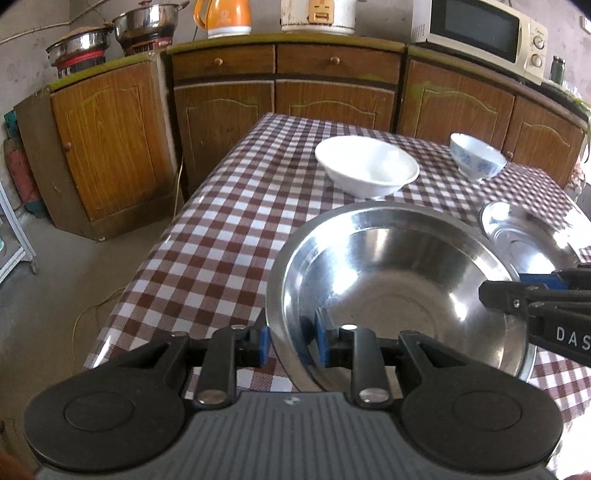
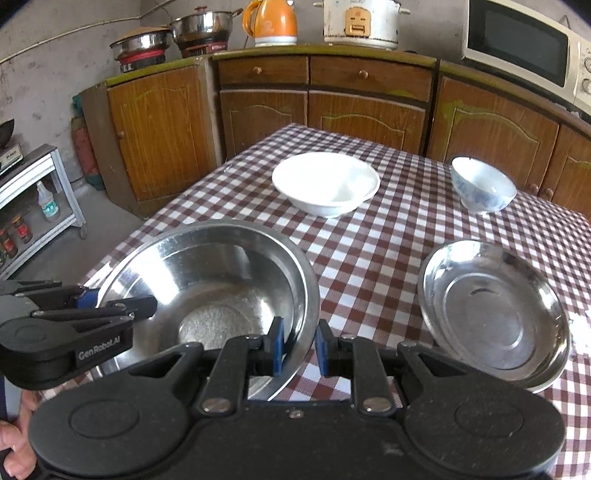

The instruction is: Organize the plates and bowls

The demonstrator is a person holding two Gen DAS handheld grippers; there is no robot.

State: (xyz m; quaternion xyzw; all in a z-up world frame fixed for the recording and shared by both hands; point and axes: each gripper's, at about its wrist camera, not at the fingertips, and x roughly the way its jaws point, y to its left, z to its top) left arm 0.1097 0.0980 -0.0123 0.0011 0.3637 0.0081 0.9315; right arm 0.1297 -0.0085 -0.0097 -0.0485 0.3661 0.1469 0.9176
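A large steel bowl (image 1: pixel 399 280) (image 2: pixel 218 280) sits at the near edge of the checked table. My left gripper (image 1: pixel 290 341) straddles its left rim, one pad outside and one inside, closed on the rim. My right gripper (image 2: pixel 299 349) straddles its right rim the same way. Each gripper shows in the other view, the right gripper (image 1: pixel 517 295) and the left gripper (image 2: pixel 110 306). A shallow steel plate (image 2: pixel 495 314) (image 1: pixel 528 232) lies to the right. A white bowl (image 1: pixel 367 170) (image 2: pixel 327 182) and a small blue-patterned bowl (image 1: pixel 478 157) (image 2: pixel 482 188) stand farther back.
The table (image 1: pixel 221 236) has a brown-and-white checked cloth, its left edge dropping to the floor. Wooden cabinets (image 1: pixel 225 103) stand behind it, with pots, an orange kettle (image 1: pixel 223 16), a rice cooker and a microwave (image 1: pixel 480 33) on top. A low shelf with bottles (image 2: pixel 37 206) stands at left.
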